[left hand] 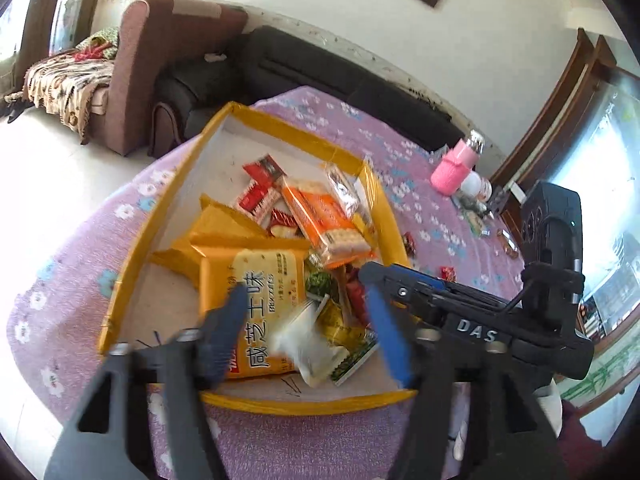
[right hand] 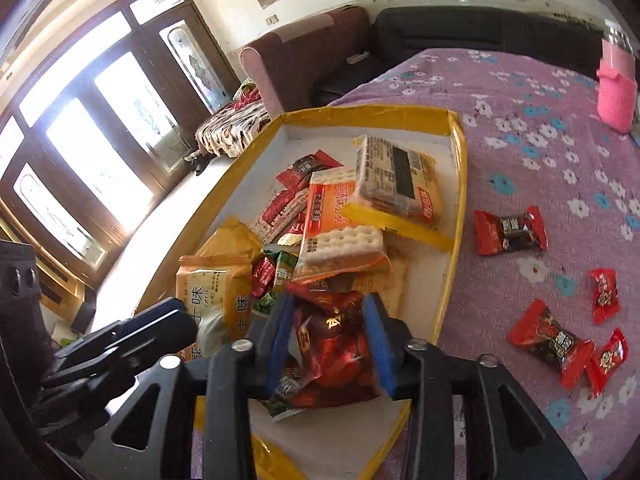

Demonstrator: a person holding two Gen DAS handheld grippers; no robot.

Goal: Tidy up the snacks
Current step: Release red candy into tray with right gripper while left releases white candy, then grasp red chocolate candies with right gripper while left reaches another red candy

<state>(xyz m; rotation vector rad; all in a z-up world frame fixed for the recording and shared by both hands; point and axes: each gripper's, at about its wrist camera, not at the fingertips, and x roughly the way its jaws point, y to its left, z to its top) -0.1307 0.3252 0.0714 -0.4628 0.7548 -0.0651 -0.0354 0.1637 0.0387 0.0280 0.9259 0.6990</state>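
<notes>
A living room with a brown sofa and tall windows surrounds a surface (right hand: 520, 92) draped in purple flowered cloth, where a shallow yellow-rimmed box (right hand: 460, 184) collects the snacks. The dark red snack packet (right hand: 332, 344) is pinched between the blue pads of the right hand-held gripper (right hand: 332, 344), held above the near end of the box, likely so it can be dropped onto the heap. That heap already holds yellow cracker packs (left hand: 256, 292), an orange cracker pack (left hand: 324, 220) and small red wrappers, so the box serves as the gathering place. The left hand-held gripper (left hand: 308, 328) hangs released over the near end of the pile, fingers spread with nothing between them, probably just emptied or waiting. Out to the right, several red candies (right hand: 510, 230) lie loose on the cloth, well apart from the box, apparently next to gather. A pink-sleeved bottle (right hand: 616, 92) stands at the far right
</notes>
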